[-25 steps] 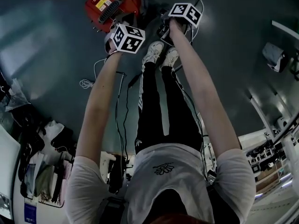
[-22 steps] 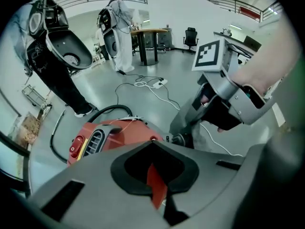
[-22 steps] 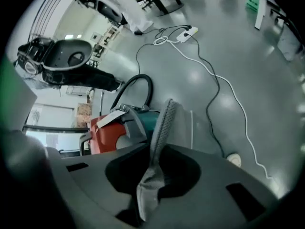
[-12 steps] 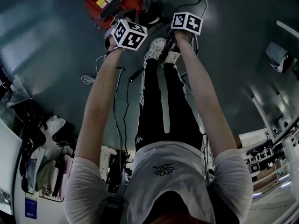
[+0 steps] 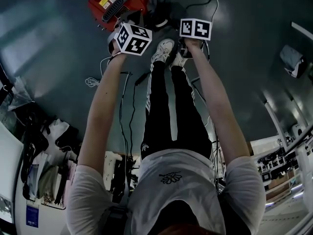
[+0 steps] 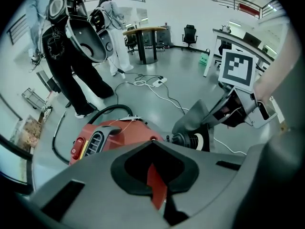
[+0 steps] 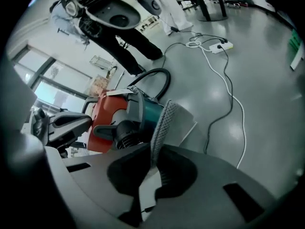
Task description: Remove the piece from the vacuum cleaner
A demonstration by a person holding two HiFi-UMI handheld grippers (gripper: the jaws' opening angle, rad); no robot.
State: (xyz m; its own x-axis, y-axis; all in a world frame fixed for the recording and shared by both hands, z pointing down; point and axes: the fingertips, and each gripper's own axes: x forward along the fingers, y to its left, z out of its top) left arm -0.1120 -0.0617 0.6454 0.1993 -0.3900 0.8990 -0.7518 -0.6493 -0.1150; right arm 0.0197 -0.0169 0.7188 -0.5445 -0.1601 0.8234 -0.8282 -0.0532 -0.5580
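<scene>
With the left gripper (image 6: pixel 155 175) pinching the vacuum cleaner (image 6: pixel 114 137), the right gripper (image 7: pixel 150 168) was clamped on the grey piece (image 7: pixel 162 123); pulling it off apparently remained.

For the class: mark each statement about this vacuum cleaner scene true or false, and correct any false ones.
1. The vacuum cleaner is red. True.
2. It stands on a table. False: it sits on the floor.
3. The right gripper is clamped on a grey, mesh-edged piece. True.
4. The person wears black shoes. False: the shoes are white.
5. A white cable lies on the floor. True.
</scene>
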